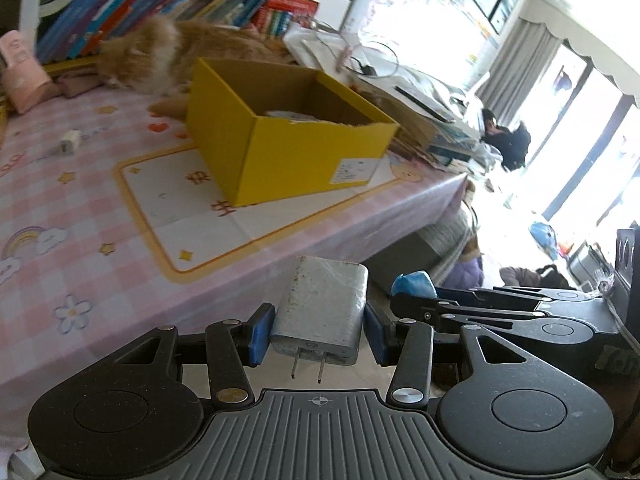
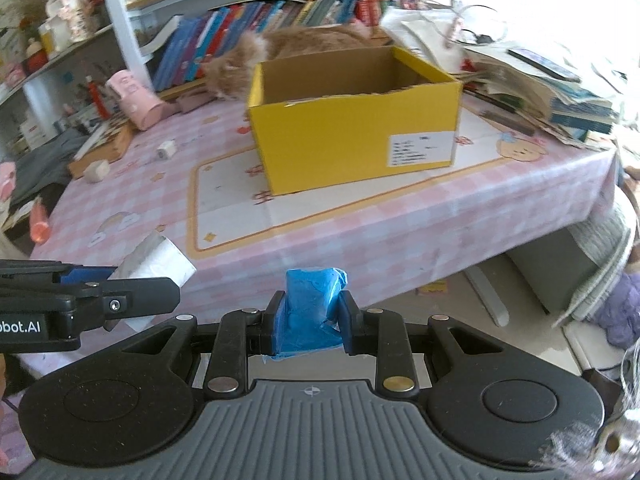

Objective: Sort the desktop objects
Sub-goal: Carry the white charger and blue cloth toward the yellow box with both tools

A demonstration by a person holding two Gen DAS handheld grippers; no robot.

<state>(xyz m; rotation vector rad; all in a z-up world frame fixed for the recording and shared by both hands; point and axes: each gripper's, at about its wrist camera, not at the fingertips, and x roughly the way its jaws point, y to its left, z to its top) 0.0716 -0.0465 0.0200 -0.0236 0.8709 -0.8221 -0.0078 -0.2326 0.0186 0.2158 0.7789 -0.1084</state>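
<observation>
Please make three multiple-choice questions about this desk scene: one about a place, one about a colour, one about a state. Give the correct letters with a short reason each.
1. Where does the orange cat lie?
A. behind the yellow box
B. inside the box
C. on the floor

2. What colour is the object in the right gripper?
A. red
B. blue
C. white

3. What is the state of the left gripper?
A. open and empty
B. shut on a white charger
C. shut on a pen

Answers:
1 A: the cat shows beyond the far wall of the yellow box.
2 B: the blue object sits between its fingers.
3 B: the fingers press both sides of the white charger.
</observation>
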